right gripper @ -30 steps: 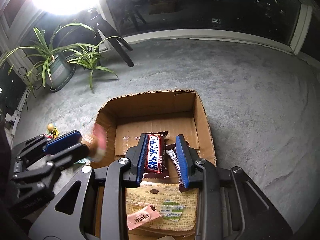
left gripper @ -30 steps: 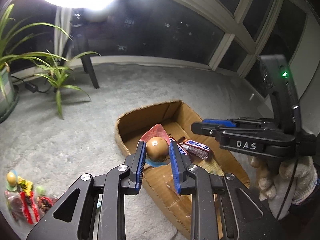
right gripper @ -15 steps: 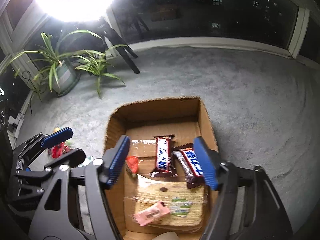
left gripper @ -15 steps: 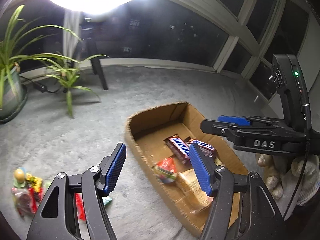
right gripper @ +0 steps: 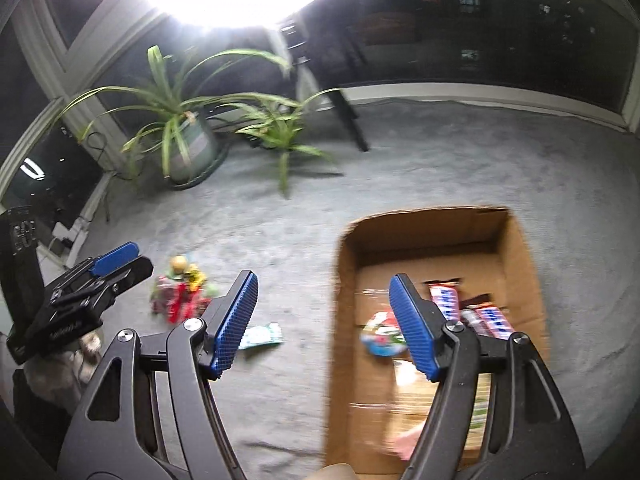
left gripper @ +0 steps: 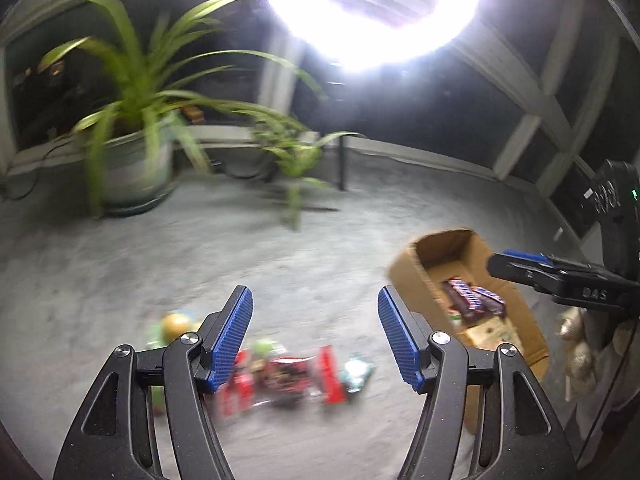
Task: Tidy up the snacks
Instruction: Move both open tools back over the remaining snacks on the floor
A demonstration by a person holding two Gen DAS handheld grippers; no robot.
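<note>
while both grippers gape half wide, holding nothing, loose snacks lie on the carpet left of the box. left gripper sits nearer, pile just ahead; red stick points away. right gripper straddles the box wall.

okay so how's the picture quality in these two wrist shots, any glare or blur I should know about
Left wrist view: a blown-out lamp glares at the top, and the loose snacks on the carpet are smeared by motion. Right wrist view: the same glare sits top left, the cardboard box edges blur, and straight window frames bow from fisheye.
</note>
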